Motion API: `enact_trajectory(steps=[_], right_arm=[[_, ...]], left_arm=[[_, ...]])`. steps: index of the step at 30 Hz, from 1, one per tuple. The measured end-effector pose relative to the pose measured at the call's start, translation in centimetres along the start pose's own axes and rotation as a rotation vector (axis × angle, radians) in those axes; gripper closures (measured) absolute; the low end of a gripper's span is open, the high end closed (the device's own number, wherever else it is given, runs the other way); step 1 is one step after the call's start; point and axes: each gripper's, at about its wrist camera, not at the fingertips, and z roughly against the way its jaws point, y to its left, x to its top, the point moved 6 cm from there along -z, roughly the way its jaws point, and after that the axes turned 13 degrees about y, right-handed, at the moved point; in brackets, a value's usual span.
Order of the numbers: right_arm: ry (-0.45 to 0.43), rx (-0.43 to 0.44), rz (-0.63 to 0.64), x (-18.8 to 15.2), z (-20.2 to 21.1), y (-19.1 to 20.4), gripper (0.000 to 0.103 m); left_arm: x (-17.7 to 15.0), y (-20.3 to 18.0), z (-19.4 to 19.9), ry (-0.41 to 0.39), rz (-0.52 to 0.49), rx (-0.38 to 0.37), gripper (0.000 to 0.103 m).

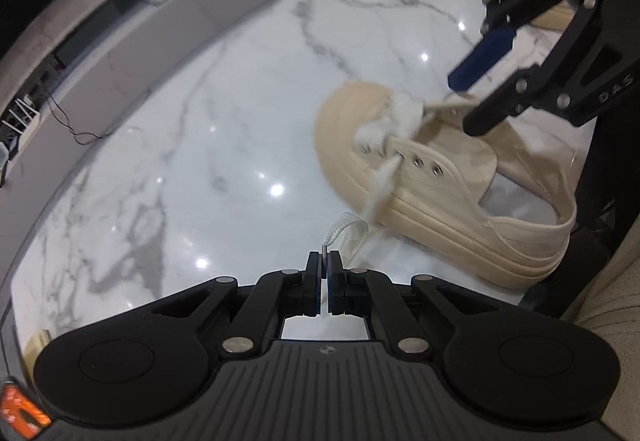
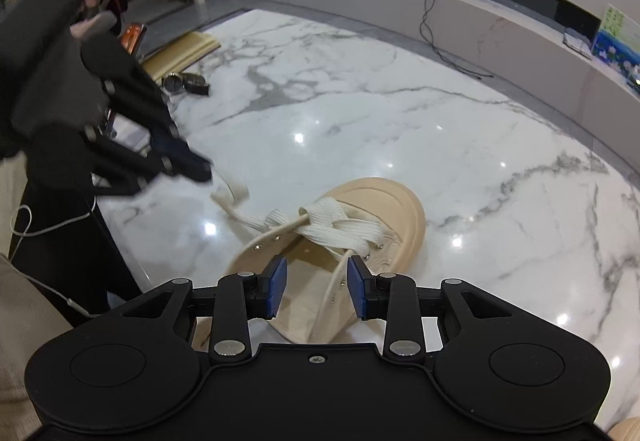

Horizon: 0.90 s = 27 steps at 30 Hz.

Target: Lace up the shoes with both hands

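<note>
Two sets of fingers: my left gripper (image 1: 324, 265) pinches the lace end (image 1: 344, 231) near-left of the shoe (image 1: 436, 177), while my right gripper (image 2: 317, 291) hangs half-open and empty over its tongue.

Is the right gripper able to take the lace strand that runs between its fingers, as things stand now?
Probably yes. The right gripper is open above the shoe, and the strand already lies between the fingers, with nothing in the way. The left gripper holds the other lace end off to the side.
</note>
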Motion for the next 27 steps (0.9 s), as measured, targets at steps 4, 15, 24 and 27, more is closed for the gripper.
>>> enact_trajectory(steps=[4, 15, 24, 27], right_arm=[[-0.005, 0.008, -0.035, -0.3, -0.2, -0.2, 0.072], [0.007, 0.007, -0.044, -0.4, -0.9, -0.2, 0.071], [0.006, 0.004, -0.047, -0.7, -0.9, 0.0, 0.070], [0.005, 0.007, -0.049, -0.7, -0.9, 0.1, 0.069]], left_arm=[[-0.9, -1.6, -1.6, 0.050, -0.054, -0.047, 0.101], [-3.5, -3.2, -1.6, 0.047, -0.075, -0.139, 0.078], [-3.7, -5.8, -2.4, 0.046, -0.221, -0.174, 0.077], [-3.2, -7.0, -3.1, 0.048, -0.296, -0.153, 0.076]])
